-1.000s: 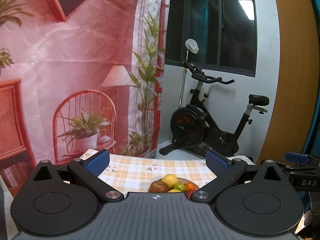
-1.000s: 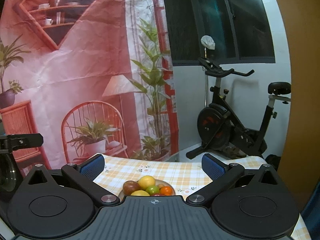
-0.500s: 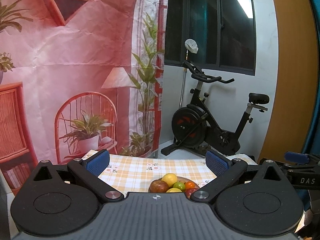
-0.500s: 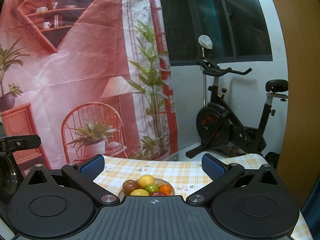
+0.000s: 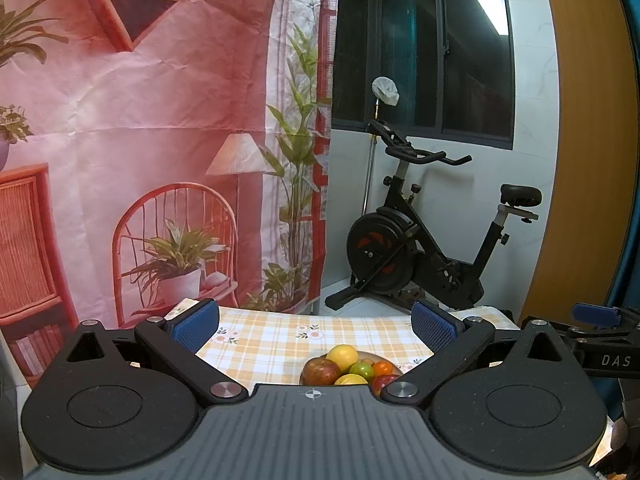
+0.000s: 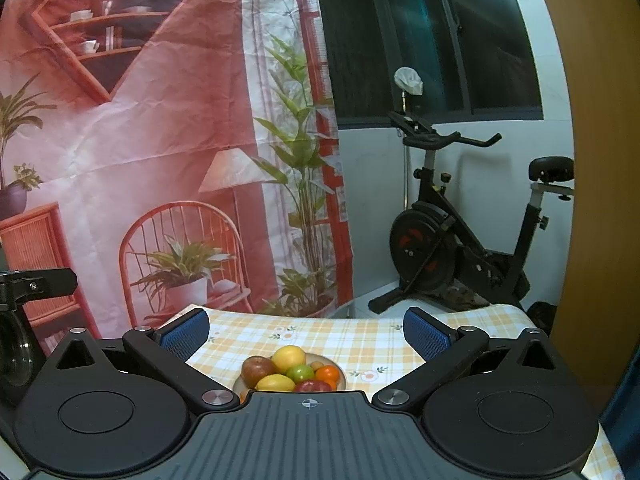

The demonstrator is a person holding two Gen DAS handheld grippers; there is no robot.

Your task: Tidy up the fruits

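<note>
Right wrist: right tool (image 6: 306, 330) gapes wide (empty) above fruit bowl (image 6: 341, 376).

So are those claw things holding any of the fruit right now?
No. Each hand-held gripper, left and right, is open and empty; the fruit sits untouched in its plate.

Fruits (image 6: 294, 372) piled in a shallow plate (image 6: 341, 372) on the checked bench (image 6: 360, 340): reddish apple, two yellow lemons, green one, small orange, red apple in front, partly hidden.
</note>
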